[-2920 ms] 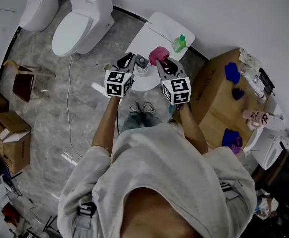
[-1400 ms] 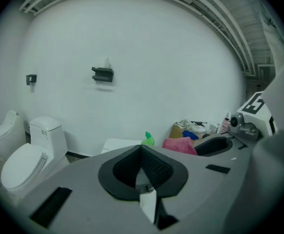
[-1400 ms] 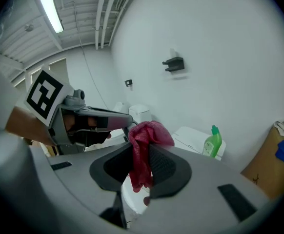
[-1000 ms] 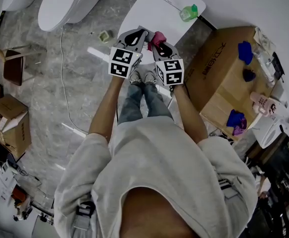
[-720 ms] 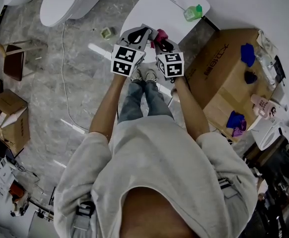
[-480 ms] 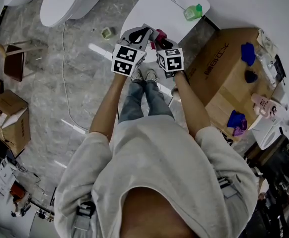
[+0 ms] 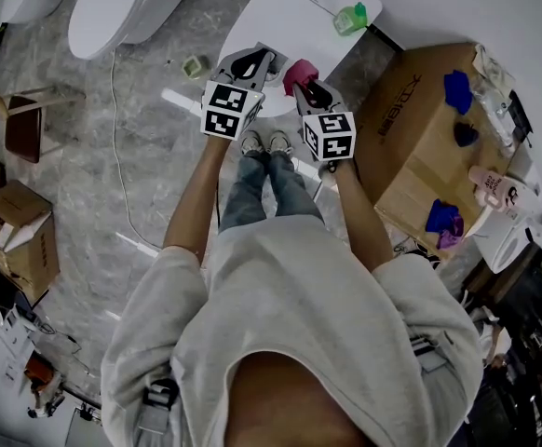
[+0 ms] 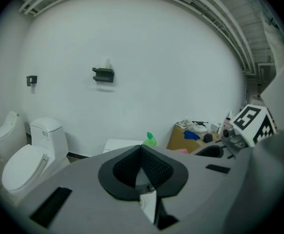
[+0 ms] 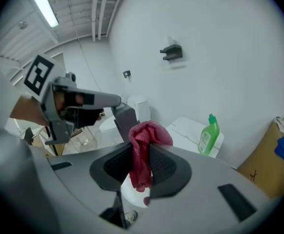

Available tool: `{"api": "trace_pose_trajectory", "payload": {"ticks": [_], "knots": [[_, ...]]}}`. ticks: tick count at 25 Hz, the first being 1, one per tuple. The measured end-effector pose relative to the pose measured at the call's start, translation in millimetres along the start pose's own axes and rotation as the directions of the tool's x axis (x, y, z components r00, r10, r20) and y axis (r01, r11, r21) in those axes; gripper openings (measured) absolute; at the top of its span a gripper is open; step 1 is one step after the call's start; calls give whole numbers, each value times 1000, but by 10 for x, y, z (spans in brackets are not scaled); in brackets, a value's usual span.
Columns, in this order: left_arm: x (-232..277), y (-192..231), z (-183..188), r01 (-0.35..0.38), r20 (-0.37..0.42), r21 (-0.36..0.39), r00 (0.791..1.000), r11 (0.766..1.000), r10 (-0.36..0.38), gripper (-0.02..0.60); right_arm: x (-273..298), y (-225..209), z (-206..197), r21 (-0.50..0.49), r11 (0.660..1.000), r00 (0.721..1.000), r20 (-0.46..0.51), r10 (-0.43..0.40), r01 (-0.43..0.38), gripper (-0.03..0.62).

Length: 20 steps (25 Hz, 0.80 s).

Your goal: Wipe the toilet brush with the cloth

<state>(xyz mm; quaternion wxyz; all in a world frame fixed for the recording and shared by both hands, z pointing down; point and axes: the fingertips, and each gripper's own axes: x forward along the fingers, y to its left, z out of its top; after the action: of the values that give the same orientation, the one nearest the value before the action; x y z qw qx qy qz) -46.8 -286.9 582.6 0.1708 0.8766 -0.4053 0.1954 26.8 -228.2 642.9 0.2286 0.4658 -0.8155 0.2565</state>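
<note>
In the head view my left gripper point(image 7: 255, 59) and right gripper point(image 7: 308, 87) are held side by side, a small gap apart, over the near edge of a white table point(image 7: 290, 7). The right gripper point(image 9: 142, 145) is shut on a bunched pink cloth point(image 9: 144, 152), which also shows in the head view as the cloth point(image 7: 298, 71). The left gripper point(image 8: 141, 147) is shut. A white piece point(image 8: 149, 206), apparently the toilet brush, shows between its jaws. The rest of the brush is hidden. The left gripper point(image 9: 125, 116) stands just left of the cloth.
A green bottle point(image 7: 350, 19) stands on the table's far side. A cardboard box point(image 7: 411, 128) carrying blue cloths and bottles is at the right. A toilet point(image 7: 113, 7) is at the upper left and small boxes point(image 7: 15, 240) at the left. The person's shoes point(image 7: 266, 144) are below the grippers.
The two grippers were pressed close together half a second ago. They have since drawn apart, the right one carrying the cloth to the right.
</note>
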Motion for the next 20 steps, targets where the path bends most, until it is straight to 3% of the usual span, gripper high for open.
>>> {"api": "trace_pose_trajectory", "payload": {"ticks": [7,20], "knots": [[8,12,4,-7,-8,8,1000,1000,8,20,-388,251,457,-49,998,991,127,34,-28,101],[-4,72,9,-28,-8,0,1000,1000,28,18,-2,400,290,-61,996,996,52,66,-63,101]]}}
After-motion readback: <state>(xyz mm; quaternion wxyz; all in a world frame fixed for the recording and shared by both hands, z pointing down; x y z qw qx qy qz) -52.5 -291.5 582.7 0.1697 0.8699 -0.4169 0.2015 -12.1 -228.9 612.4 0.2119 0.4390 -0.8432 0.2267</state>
